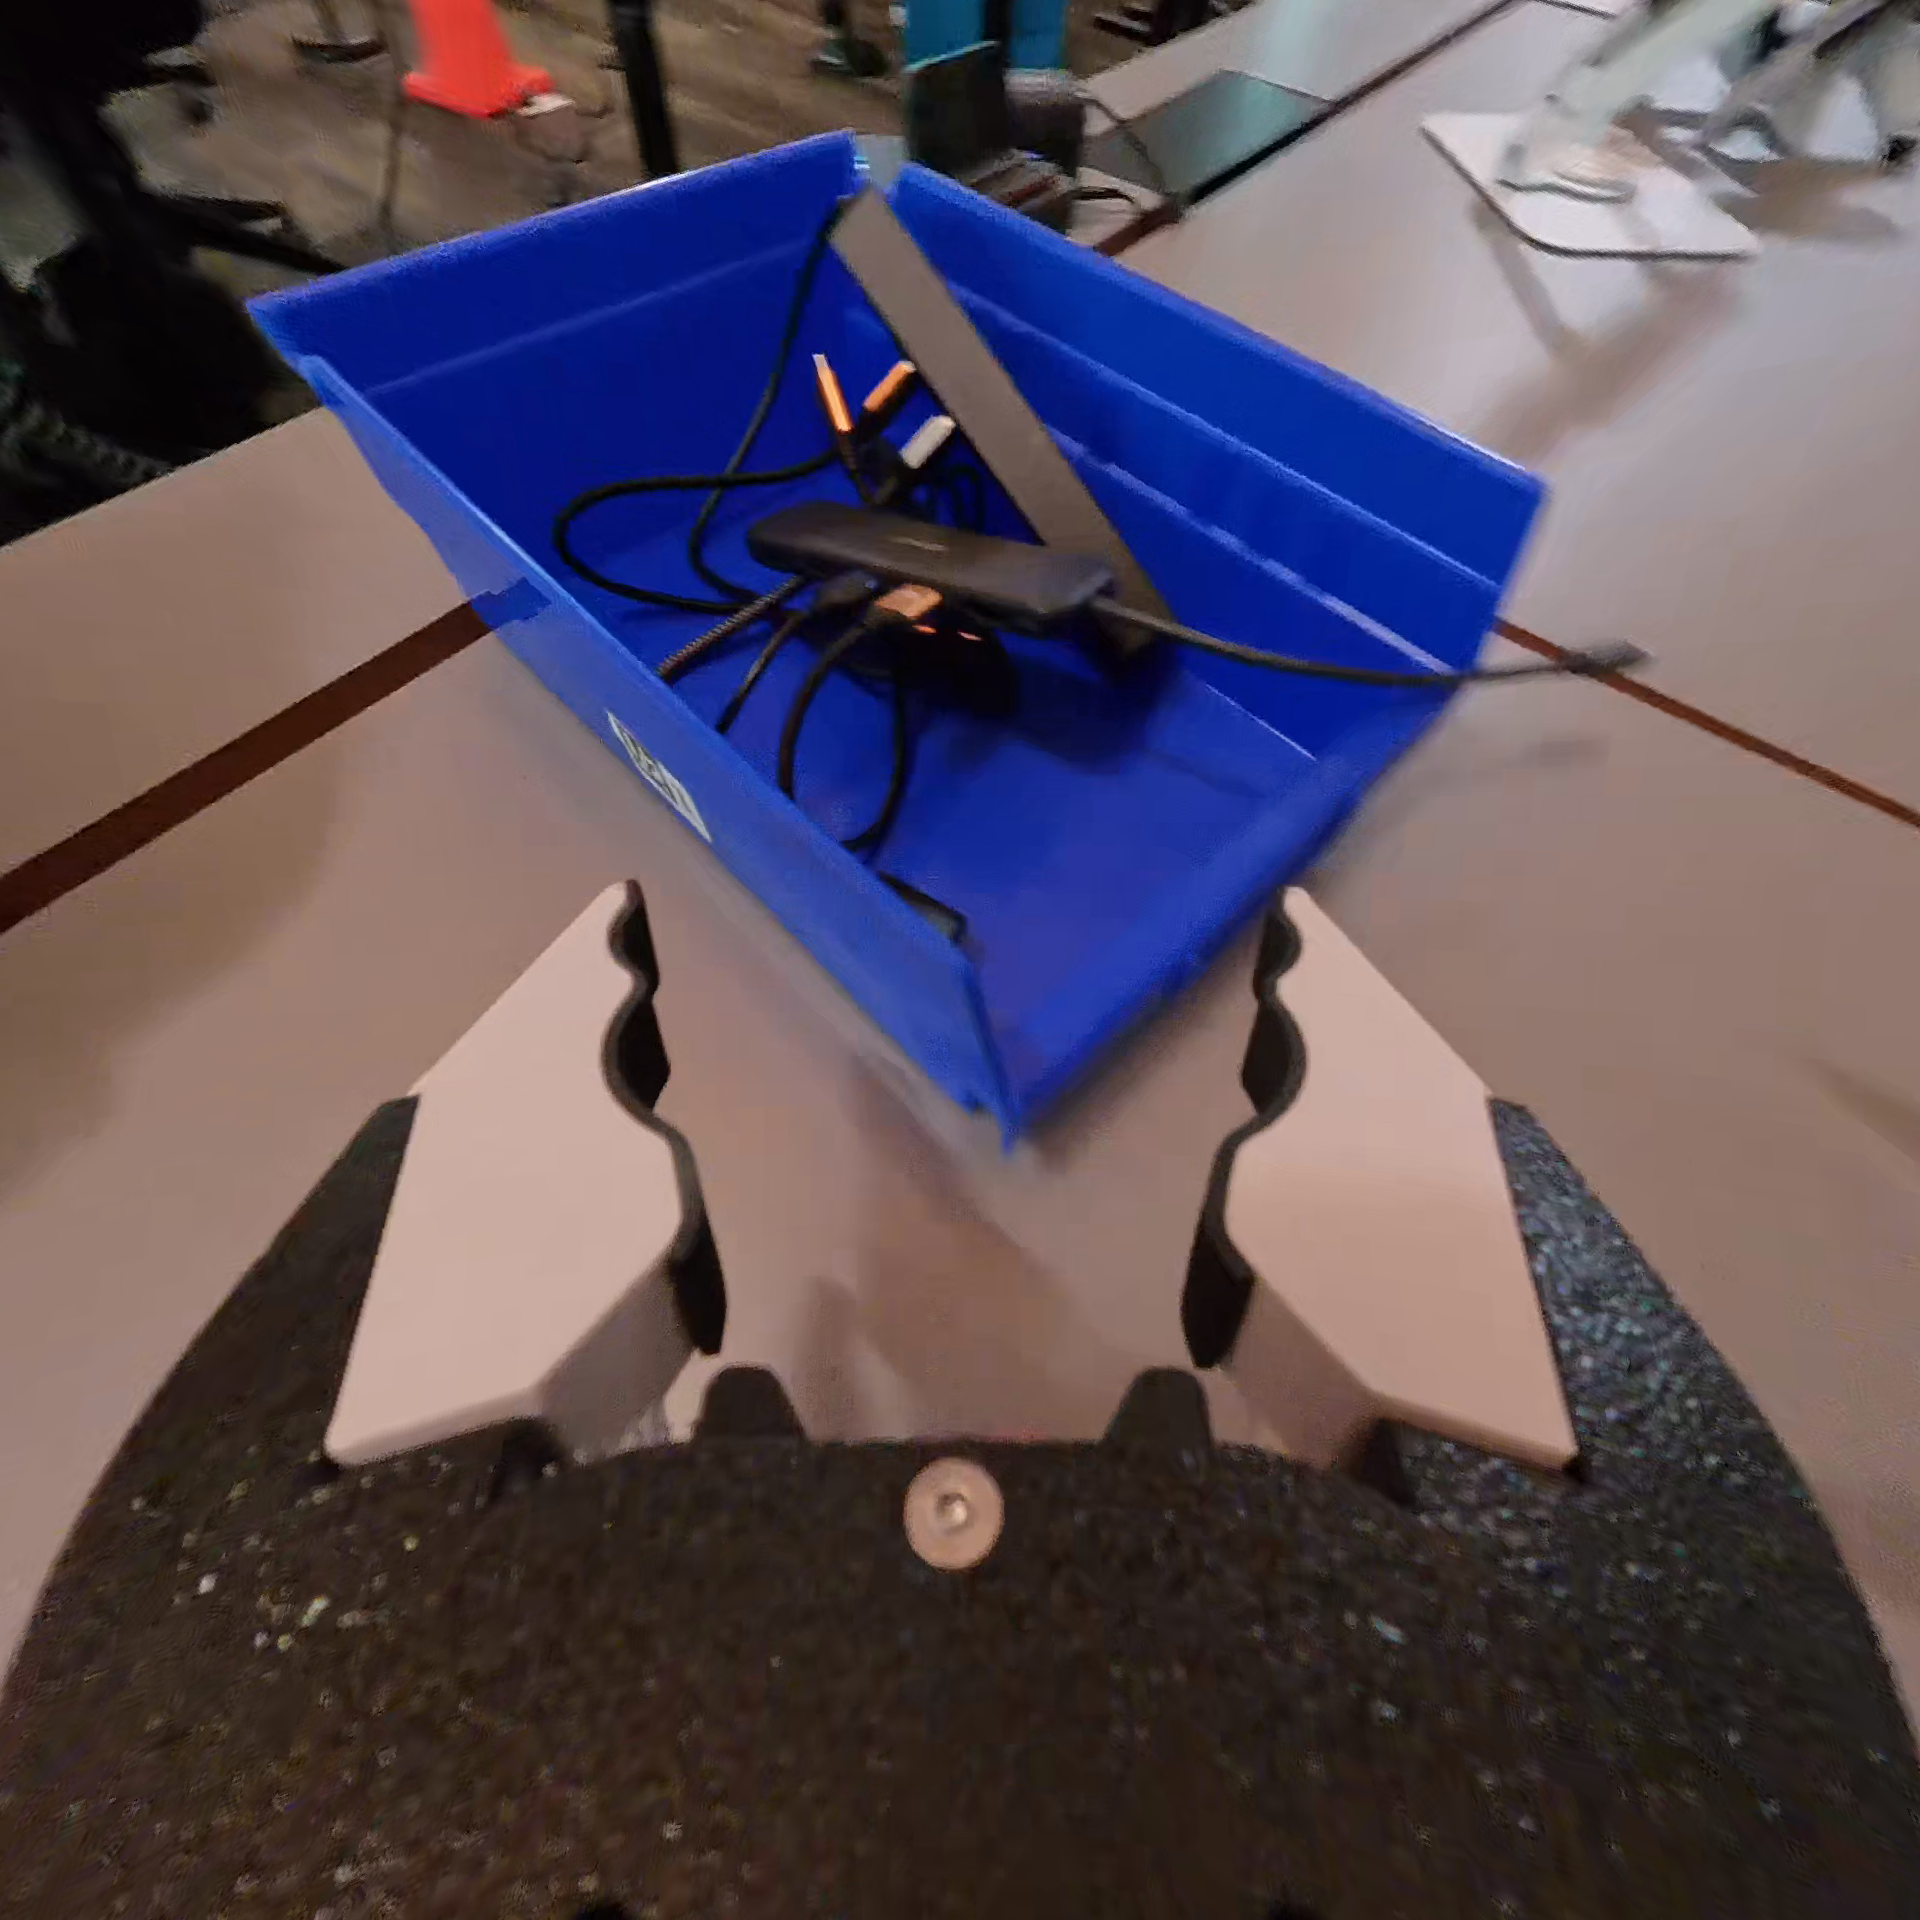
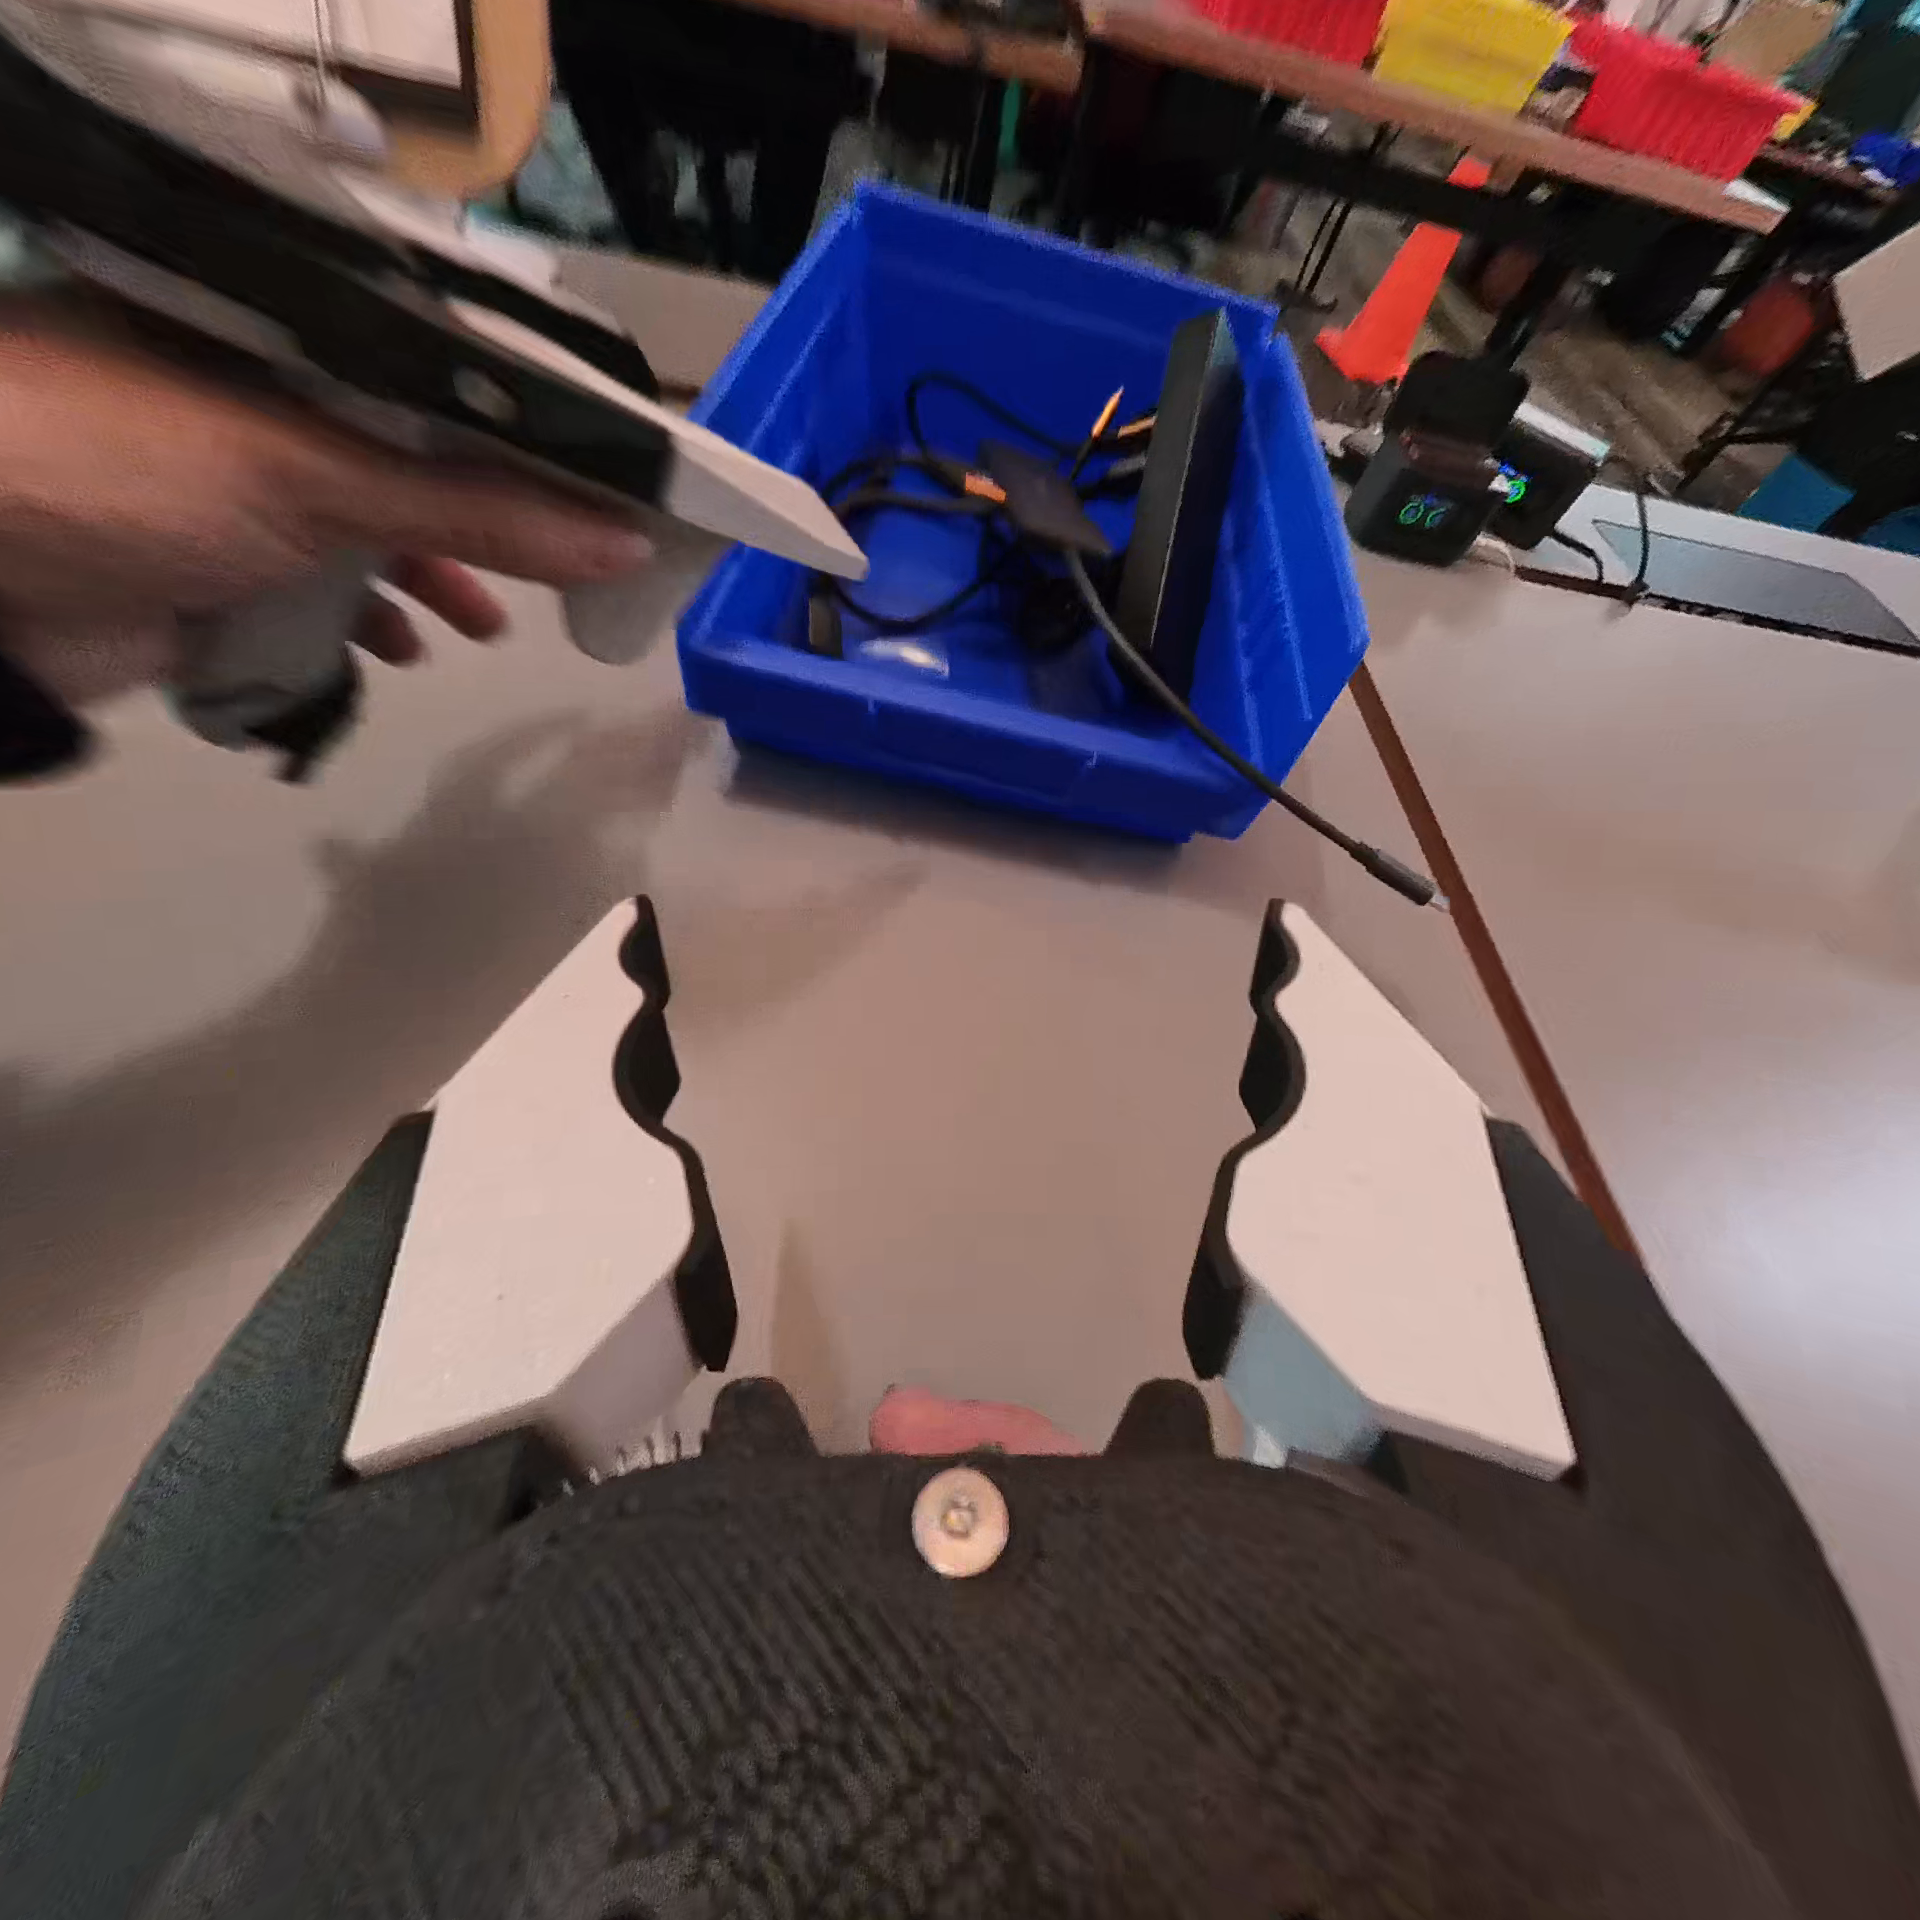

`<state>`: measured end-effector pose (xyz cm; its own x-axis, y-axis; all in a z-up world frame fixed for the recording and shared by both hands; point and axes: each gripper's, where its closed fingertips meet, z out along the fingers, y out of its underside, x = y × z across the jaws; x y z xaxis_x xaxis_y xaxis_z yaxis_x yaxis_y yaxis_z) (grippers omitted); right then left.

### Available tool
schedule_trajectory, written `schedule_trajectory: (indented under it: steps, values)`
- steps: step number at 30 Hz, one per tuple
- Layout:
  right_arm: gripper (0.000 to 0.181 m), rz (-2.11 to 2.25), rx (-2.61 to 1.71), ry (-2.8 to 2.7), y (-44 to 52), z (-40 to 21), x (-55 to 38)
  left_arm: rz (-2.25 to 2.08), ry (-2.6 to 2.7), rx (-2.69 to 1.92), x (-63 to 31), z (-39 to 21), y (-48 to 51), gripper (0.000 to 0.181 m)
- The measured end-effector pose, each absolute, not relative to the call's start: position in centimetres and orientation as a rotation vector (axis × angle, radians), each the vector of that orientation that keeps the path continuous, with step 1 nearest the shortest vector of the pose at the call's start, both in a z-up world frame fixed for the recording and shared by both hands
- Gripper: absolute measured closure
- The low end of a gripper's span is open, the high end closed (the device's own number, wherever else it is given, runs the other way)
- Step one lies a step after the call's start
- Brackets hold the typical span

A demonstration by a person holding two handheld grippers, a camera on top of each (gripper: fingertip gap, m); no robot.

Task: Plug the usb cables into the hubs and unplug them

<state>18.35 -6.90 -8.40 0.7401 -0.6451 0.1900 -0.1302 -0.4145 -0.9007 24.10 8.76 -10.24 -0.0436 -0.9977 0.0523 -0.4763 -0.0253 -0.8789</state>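
Grey bench [image 1: 260, 987] in a busy workshop; orange cone [image 1: 468, 57] on the floor behind, red and yellow bins [image 2: 1558, 62] on a far table. Dark seam [image 1: 239, 748] runs across the bench top.

Blue bin [image 1: 644, 416] sits mid-bench, over that seam. Inside:
- flat black hub [image 1: 925, 556] on top of the cable pile, roughly centre of the bin
- long dark slab [image 1: 977, 395] tilted, leaning up into the bin's far corner
- tangle of black cables [image 1: 665, 540] on the floor of the bin, some with orange plugs [image 1: 831, 400] sticking up, not plugged into anything I can make out
- one black cable [image 1: 1351, 670] from the hub drapes over the bin's wall, its plug end [image 2: 1403, 885] out past the wall right at the seam

White sticker [image 1: 660, 774] on the bin's outer wall: dark print, too blurred to read. No brand legible on the hub.

Left gripper [image 1: 951, 925]: jaws spread wide, nothing between them, near corner of the bin just ahead of the tips. From the right camera it's angled down at the bin's near-left edge, a hand [image 2: 260, 540] on it.

Right gripper [image 2: 956, 914]: jaws spread wide, empty, over bare bench short of the bin.
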Motion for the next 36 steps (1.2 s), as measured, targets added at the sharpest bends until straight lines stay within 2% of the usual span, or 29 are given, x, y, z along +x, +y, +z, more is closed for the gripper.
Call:
schedule_trajectory:
  steps: [1, 3, 4, 5, 6, 11, 17, 22, 28, 36]
  values:
    - [0.069, -0.632, -1.909, 0.618, -6.8, -8.2, 18.0, -0.984, 1.548, -1.601, 25.4, -10.8, 9.3, 0.076]
    - [0.069, -0.586, -1.888, 0.632, -6.6, -8.4, 17.0, -0.862, 1.488, -1.628, 27.0, -12.5, 11.5, 0.104]
    - [0.069, -0.584, -1.894, 0.628, -6.6, -8.5, 16.7, -0.857, 1.504, -1.643, 27.3, -13.5, 11.8, 0.111]
    - [0.069, -0.593, -1.908, 0.615, -6.7, -8.6, 16.4, -0.942, 1.495, -1.687, 27.1, -13.9, 11.5, 0.140]
    - [0.069, -0.608, -1.918, 0.600, -6.8, -8.6, 16.2, -0.983, 1.444, -1.716, 26.6, -13.9, 11.9, 0.150]
    - [0.076, -0.577, -1.840, 0.550, -5.2, -5.6, 15.1, -0.822, 1.384, -1.610, 21.0, -13.5, 15.9, 0.175]
    - [0.075, -0.453, -1.807, 0.212, 4.2, 0.9, 10.7, -0.855, 1.388, -1.563, 9.5, -13.3, 17.0, 0.179]
    - [0.077, -0.120, -1.789, -0.001, 15.8, 6.0, 4.3, -0.848, 1.337, -1.557, 0.3, -13.1, 17.3, 0.179]
    - [0.082, 0.389, -1.965, 0.118, 30.9, 2.2, -3.0, -0.776, 1.224, -1.527, -6.9, -12.7, 18.0, 0.179]
    - [0.087, 0.433, -2.247, 0.480, 41.9, -8.2, -4.0, -0.711, 1.223, -1.482, -10.3, -12.6, 19.4, 0.178]
